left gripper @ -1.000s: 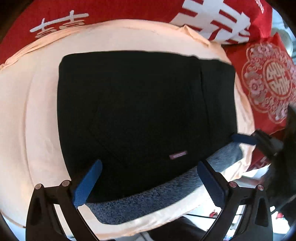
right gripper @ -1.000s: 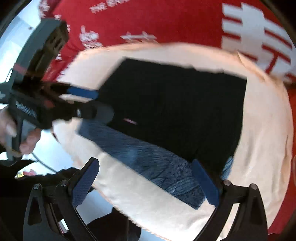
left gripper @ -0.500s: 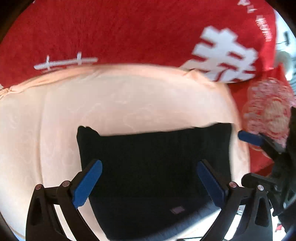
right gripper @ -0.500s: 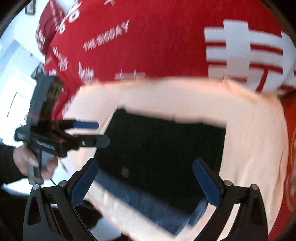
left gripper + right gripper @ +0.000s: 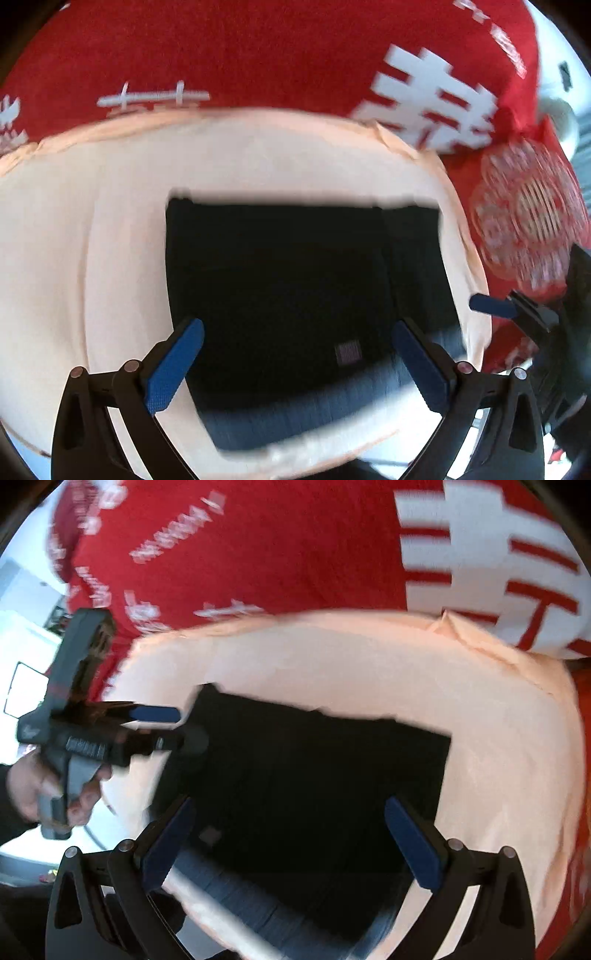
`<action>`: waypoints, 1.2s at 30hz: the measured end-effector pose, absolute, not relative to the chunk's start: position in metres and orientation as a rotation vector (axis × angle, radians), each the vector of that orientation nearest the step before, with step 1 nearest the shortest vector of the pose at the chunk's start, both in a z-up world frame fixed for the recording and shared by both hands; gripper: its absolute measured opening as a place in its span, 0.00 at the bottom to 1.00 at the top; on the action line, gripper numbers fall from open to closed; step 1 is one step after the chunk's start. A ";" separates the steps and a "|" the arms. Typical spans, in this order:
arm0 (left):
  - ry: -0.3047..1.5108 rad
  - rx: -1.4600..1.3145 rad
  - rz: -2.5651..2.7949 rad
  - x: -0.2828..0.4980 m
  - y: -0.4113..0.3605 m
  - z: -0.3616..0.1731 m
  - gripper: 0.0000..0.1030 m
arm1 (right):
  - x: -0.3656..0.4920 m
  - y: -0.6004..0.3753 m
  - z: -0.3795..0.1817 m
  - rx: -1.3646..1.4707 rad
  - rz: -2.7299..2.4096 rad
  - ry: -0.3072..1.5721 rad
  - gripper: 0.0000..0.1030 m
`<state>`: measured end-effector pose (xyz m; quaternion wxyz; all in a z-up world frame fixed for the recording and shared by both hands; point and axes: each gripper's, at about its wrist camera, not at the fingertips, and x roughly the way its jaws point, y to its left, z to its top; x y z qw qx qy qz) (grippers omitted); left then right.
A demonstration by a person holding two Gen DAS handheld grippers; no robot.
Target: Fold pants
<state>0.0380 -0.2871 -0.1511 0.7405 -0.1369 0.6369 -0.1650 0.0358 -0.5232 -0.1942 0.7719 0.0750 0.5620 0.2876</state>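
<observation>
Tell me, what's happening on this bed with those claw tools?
A person holds a two-finger gripper in each hand, folding pants. The dark pants lie as a folded rectangle on a peach cloth over red bedding. The left gripper and right gripper hover open, gripping nothing.

Folded black pants [image 5: 280, 288] are seen lying flat on a peach cushion [image 5: 85, 266]. The left gripper [image 5: 297, 360] is held wide open above their near edge, nothing between its jaws.
</observation>
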 end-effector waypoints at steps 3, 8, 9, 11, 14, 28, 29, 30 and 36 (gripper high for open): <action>1.445 -0.257 -0.408 0.009 -0.300 -0.166 1.00 | -0.020 -0.520 -0.186 0.158 0.659 1.216 0.99; 1.524 -0.139 -0.360 0.010 -0.322 -0.198 1.00 | -0.044 -0.519 -0.227 0.192 0.569 1.305 0.99; 1.527 -0.145 -0.346 0.013 -0.322 -0.197 1.00 | -0.041 -0.517 -0.235 0.189 0.554 1.323 0.99; 1.513 -0.225 -0.322 0.017 -0.317 -0.186 1.00 | -0.035 -0.513 -0.242 0.191 0.547 1.353 1.00; 1.500 -0.295 -0.292 0.015 -0.308 -0.178 1.00 | -0.035 -0.511 -0.230 0.182 0.557 1.359 1.00; 1.492 -0.067 -0.108 0.016 -0.314 -0.110 1.00 | -0.023 -0.488 -0.185 -0.044 0.214 1.427 1.00; 1.488 -0.060 -0.120 0.013 -0.316 -0.104 1.00 | -0.022 -0.484 -0.180 -0.069 0.182 1.423 1.00; 1.487 -0.057 -0.126 0.012 -0.316 -0.099 1.00 | -0.022 -0.478 -0.174 -0.096 0.148 1.411 1.00; 1.461 -0.014 -0.164 0.009 -0.305 -0.079 1.00 | -0.024 -0.462 -0.147 -0.119 0.023 1.421 1.00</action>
